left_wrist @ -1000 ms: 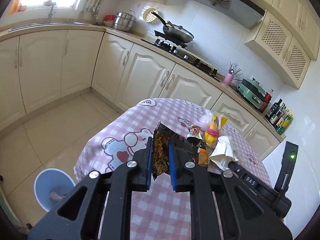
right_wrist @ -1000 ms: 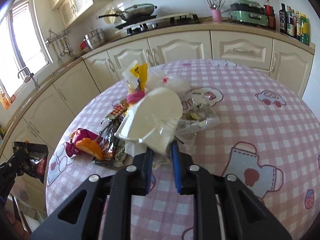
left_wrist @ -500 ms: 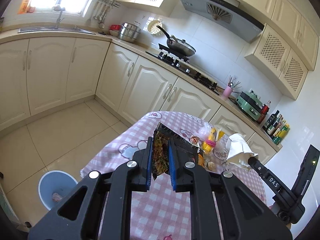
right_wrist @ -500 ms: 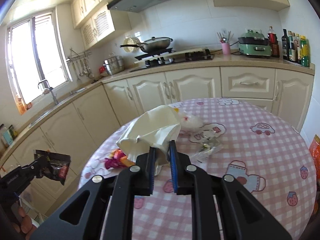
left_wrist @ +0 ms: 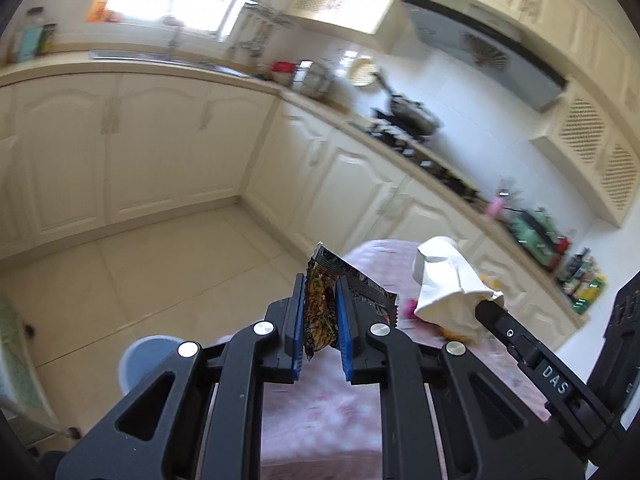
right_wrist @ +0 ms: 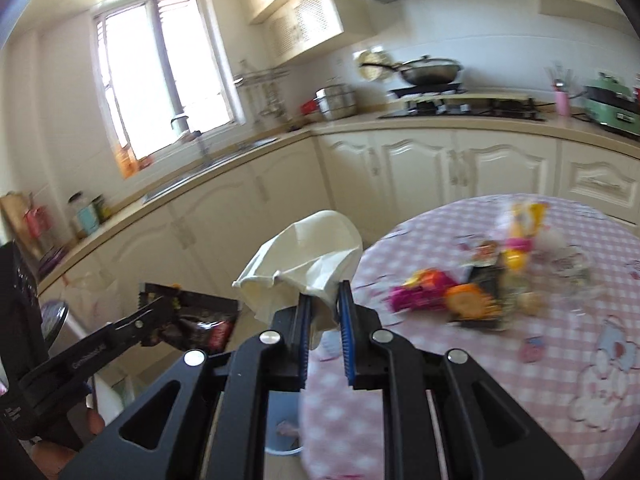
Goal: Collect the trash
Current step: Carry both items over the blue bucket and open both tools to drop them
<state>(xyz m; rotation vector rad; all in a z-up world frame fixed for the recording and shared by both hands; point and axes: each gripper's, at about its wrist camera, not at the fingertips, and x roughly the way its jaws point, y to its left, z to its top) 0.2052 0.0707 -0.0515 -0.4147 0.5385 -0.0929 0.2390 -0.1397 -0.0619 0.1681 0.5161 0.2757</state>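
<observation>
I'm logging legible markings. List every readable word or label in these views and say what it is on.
"DAS": white letters on the right gripper finger, seen from the left wrist.
Left gripper finger: white lettering, too blurred.
Dark snack wrapper: print unreadable.
Bottles on the counter and wrappers on the table: blurred.

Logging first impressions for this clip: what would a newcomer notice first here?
Both grippers carry trash in the air: the left gripper pinches a dark snack wrapper, the right gripper a crumpled white paper bag. Bright wrappers litter the pink checked table; a blue bin stands below.
</observation>
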